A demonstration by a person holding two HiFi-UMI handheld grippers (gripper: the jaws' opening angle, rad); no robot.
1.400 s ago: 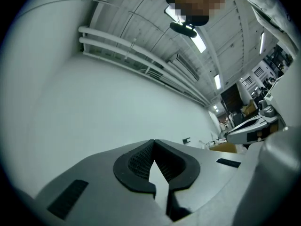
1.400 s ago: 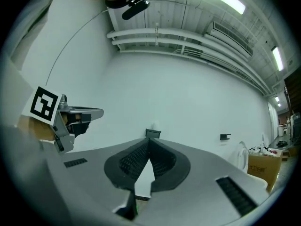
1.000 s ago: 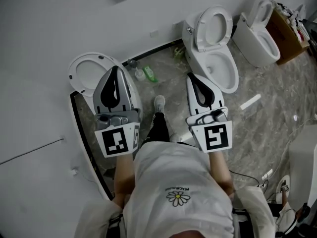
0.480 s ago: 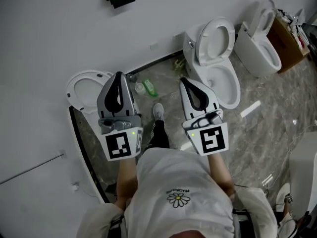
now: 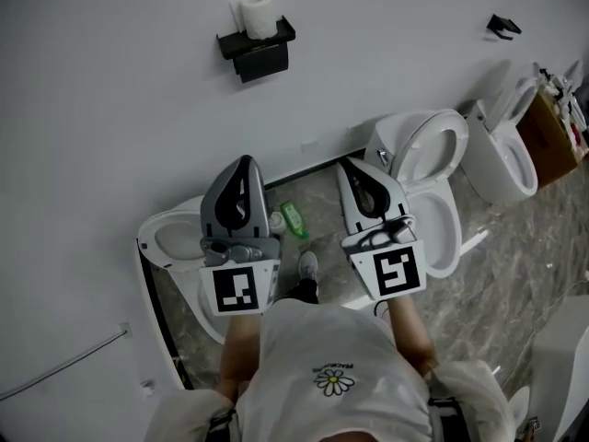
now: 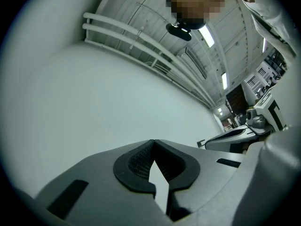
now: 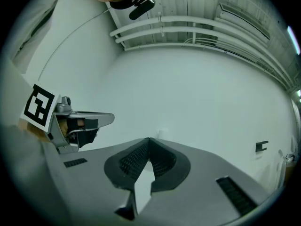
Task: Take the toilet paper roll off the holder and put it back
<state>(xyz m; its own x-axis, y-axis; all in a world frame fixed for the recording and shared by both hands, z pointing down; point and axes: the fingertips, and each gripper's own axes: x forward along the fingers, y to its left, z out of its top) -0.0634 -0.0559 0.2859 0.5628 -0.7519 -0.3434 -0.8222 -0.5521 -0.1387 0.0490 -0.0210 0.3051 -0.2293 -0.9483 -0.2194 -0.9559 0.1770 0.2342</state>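
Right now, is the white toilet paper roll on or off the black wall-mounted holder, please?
On: in the head view, the white toilet paper roll stands upright atop the black wall-mounted holder.

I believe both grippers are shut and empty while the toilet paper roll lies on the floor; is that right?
Not quite: the toilet paper roll sits on the black holder on the wall, not on the floor, as the head view shows. The left gripper and right gripper are indeed shut and empty.

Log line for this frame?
phase: pre-grasp | left claw: shut, empty | right claw: shut, empty | toilet paper roll: on holder, untouched
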